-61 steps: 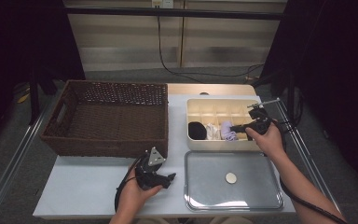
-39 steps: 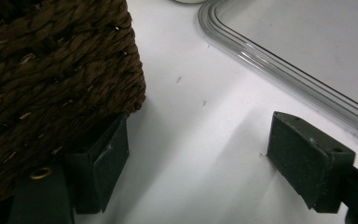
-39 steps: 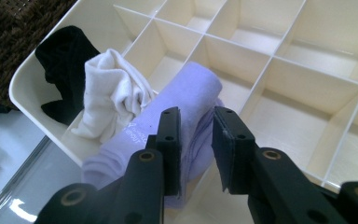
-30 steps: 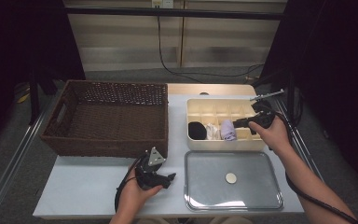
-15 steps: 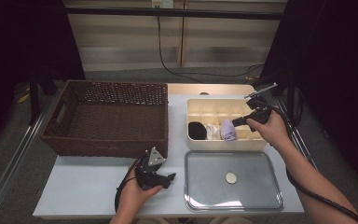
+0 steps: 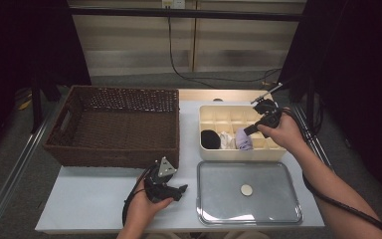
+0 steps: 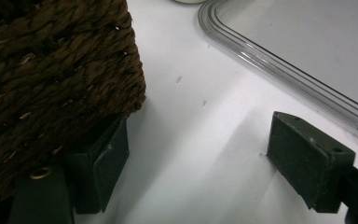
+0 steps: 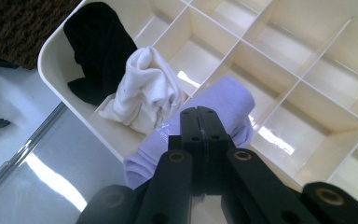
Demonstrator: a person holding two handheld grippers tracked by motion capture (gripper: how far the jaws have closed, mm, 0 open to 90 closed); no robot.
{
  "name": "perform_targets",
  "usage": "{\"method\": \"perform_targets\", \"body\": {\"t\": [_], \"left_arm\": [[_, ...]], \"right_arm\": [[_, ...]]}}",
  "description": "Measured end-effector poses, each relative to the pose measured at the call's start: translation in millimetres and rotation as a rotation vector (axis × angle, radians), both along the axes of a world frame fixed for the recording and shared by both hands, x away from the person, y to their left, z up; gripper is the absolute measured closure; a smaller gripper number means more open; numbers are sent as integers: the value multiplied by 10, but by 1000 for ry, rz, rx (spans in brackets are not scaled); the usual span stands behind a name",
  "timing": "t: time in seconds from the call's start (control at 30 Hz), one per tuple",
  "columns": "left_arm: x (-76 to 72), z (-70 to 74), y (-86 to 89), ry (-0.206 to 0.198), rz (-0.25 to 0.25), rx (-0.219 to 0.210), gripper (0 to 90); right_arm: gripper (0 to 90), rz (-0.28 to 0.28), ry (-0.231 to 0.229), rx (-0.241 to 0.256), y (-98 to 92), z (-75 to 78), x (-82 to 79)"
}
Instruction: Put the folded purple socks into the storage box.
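While pressed together, right gripper [image 8: 199,114] just above lavender sock [image 8: 214,109] in divided box [image 8: 307,56].

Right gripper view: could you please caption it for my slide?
Shut right gripper above a lavender sock roll in the divided organizer.

- Divided organiser box [image 8: 303,70]: cream plastic, smooth and glossy, with bright glints on the cell floors.
- Lilac rolled sock [image 8: 205,123], white sock [image 8: 144,93], black sock [image 8: 100,46]: soft matt knitted cloth.
- Basket [image 7: 51,79]: brown twisted wicker, rough and fibrous.
- Clear lid [image 7: 307,51]: transparent plastic, smooth, ridged rim.
- Table [image 7: 191,154]: white, smooth, faintly specked.
- Right gripper [image 8: 199,122] and left gripper [image 7: 196,158]: matt black plastic; brass-coloured metal eyelets.
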State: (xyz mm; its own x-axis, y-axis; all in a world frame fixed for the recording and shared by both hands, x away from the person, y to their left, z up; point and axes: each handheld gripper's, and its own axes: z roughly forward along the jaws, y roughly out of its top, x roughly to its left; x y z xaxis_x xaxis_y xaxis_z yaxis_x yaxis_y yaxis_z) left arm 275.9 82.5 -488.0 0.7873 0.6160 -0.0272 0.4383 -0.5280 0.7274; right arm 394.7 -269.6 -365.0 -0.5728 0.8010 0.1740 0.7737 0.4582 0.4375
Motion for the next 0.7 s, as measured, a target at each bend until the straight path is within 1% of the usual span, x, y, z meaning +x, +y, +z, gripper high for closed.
{"method": "perform_targets", "body": {"t": [0.03, 0.07, 0.17, 0.33, 0.4, 0.53, 0.7], "left_arm": [[0, 0, 0, 0, 0, 0, 202], [4, 5, 8, -2, -8, 11, 202], [3, 5, 7, -1, -7, 10, 202], [3, 3, 5, -1, -6, 7, 202], [4, 5, 7, -2, -7, 11, 202], [3, 5, 7, -2, -7, 11, 202], [4, 6, 8, -2, -9, 13, 202]], "right_arm": [[900, 4, 5, -6, 13, -9, 6], [900, 7, 3, -11, 25, -24, 13], [900, 11, 10, -9, 33, -72, 22], [900, -4, 0, 16, 3, -186, 14], [900, -11, 9, 31, -12, -243, 1], [900, -15, 12, 49, -31, -327, -22], [900, -12, 17, 45, -37, -364, -38]]}}
